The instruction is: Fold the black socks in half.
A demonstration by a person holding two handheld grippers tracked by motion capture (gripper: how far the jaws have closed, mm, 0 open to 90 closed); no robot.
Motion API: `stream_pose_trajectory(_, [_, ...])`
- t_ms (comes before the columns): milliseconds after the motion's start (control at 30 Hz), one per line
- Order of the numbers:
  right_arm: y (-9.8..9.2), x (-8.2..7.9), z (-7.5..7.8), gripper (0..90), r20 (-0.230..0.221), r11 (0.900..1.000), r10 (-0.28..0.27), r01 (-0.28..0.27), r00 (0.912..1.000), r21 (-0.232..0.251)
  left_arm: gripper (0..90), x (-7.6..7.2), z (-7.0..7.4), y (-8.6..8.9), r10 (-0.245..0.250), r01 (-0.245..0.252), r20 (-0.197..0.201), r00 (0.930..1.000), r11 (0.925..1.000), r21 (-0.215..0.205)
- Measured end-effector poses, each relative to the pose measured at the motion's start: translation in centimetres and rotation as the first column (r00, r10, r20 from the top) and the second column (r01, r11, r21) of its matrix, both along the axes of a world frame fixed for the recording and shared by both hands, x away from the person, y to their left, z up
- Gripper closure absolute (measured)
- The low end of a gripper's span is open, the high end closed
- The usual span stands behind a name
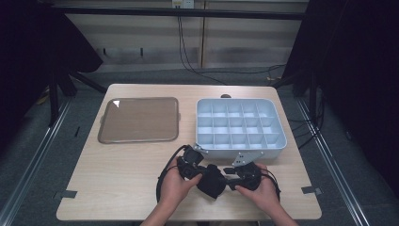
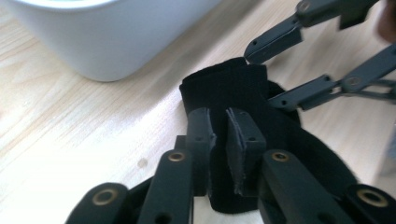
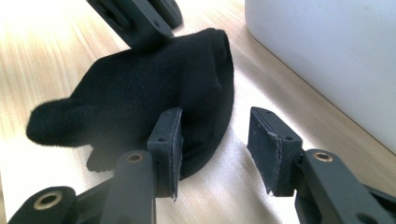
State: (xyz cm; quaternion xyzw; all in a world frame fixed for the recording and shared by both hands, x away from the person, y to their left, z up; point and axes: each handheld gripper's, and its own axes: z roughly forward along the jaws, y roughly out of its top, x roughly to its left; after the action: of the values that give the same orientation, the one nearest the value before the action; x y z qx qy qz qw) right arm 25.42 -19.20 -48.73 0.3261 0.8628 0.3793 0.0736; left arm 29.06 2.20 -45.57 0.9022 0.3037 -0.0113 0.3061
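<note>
Near the desk's (image 1: 117, 188) front edge, a black sock (image 1: 211, 181) lies crosswise between both tools. Left tool (image 2: 220, 140) seems clamped on its cuff end; right tool (image 3: 215, 144) stands half open, one jaw against the cloth, gripping nothing.

Each hand-held gripper (image 1: 212, 170) is matte black — linked bars pinned with brass-coloured rivets, ending in flat rectangular pads (image 2: 243, 140) with small screw holes. A grey three-cornered plate (image 1: 245, 157) tops each, and black cables (image 1: 164, 176) loop away. Forearms are unsleeved.
</note>
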Motion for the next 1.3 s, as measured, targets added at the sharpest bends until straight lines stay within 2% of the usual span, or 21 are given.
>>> stream_pose_trajectory(100, [0.1, -0.1, -0.1, 55.0, 0.001, 1.000, 0.000, 0.000, 1.0000, -0.004, 82.5, -0.2, -0.7, -0.9, -0.017, 0.017, -0.002, 0.9999, 0.9990, 0.040])
stream_pose_trajectory(233, [0.0, -0.1, -0.1, 54.3, 0.003, 1.000, 0.003, -0.003, 1.0000, -0.008, 84.0, -0.5, -0.8, -1.8, -0.035, 0.033, 0.023, 0.9991, 0.9950, 0.094])
stream_pose_trajectory(333, [-0.1, -0.1, 0.0, 53.0, 0.003, 1.000, -0.001, 0.001, 1.0000, -0.011, 84.4, -0.5, -0.8, -2.0, -0.027, 0.025, 0.017, 0.9995, 0.9943, 0.104])
stream_pose_trajectory(467, [-0.2, -0.3, 0.3, 50.8, 0.012, 1.000, -0.008, 0.008, 0.9999, -0.018, 83.8, -0.6, -0.9, -1.6, -0.001, 0.001, 0.003, 1.0000, 0.9973, 0.074])
stream_pose_trajectory(533, [-0.3, -0.4, 0.4, 49.8, 0.012, 1.000, -0.006, 0.006, 0.9999, -0.025, 81.6, -0.6, -0.9, -1.3, 0.011, -0.010, -0.008, 0.9999, 0.9991, 0.040])
stream_pose_trajectory(767, [-0.7, -0.3, 0.2, 48.5, 0.000, 1.000, -0.013, 0.013, 0.9999, -0.005, 64.4, -0.4, -0.5, 0.2, 0.040, -0.040, -0.010, 0.9991, 0.9991, 0.018])
stream_pose_trajectory(867, [-0.7, -0.3, 0.2, 48.4, -0.001, 1.000, -0.012, 0.012, 0.9999, -0.010, 59.3, -0.3, -0.1, 1.3, 0.060, -0.060, -0.013, 0.9981, 0.9981, 0.015])
stream_pose_trajectory(967, [-0.7, -0.3, 0.2, 48.3, -0.003, 1.000, -0.014, 0.014, 0.9999, -0.009, 58.2, 0.0, 0.2, 2.6, 0.084, -0.084, -0.007, 0.9965, 0.9965, 0.004])
stream_pose_trajectory(1067, [-0.7, -0.3, 0.1, 48.1, -0.006, 1.000, -0.013, 0.013, 0.9999, -0.010, 58.2, 0.3, 0.3, 4.0, 0.130, -0.130, -0.015, 0.9914, 0.9915, -0.007])
stream_pose_trajectory(1100, [-0.7, -0.2, 0.1, 48.1, -0.006, 1.000, -0.014, 0.014, 0.9999, -0.009, 58.2, 0.3, 0.2, 4.2, 0.118, -0.118, -0.015, 0.9929, 0.9929, 0.013])
stream_pose_trajectory(1233, [-0.7, -0.1, 0.0, 47.8, -0.010, 1.000, -0.013, 0.013, 0.9999, -0.008, 57.7, -0.2, -0.7, 3.5, 0.063, -0.062, -0.043, 0.9971, 0.9975, 0.035])
stream_pose_trajectory(1300, [-0.7, -0.1, 0.1, 47.6, -0.011, 1.000, -0.012, 0.011, 0.9999, -0.011, 57.6, -0.3, -1.0, 3.1, 0.062, -0.061, -0.051, 0.9968, 0.9977, 0.029])
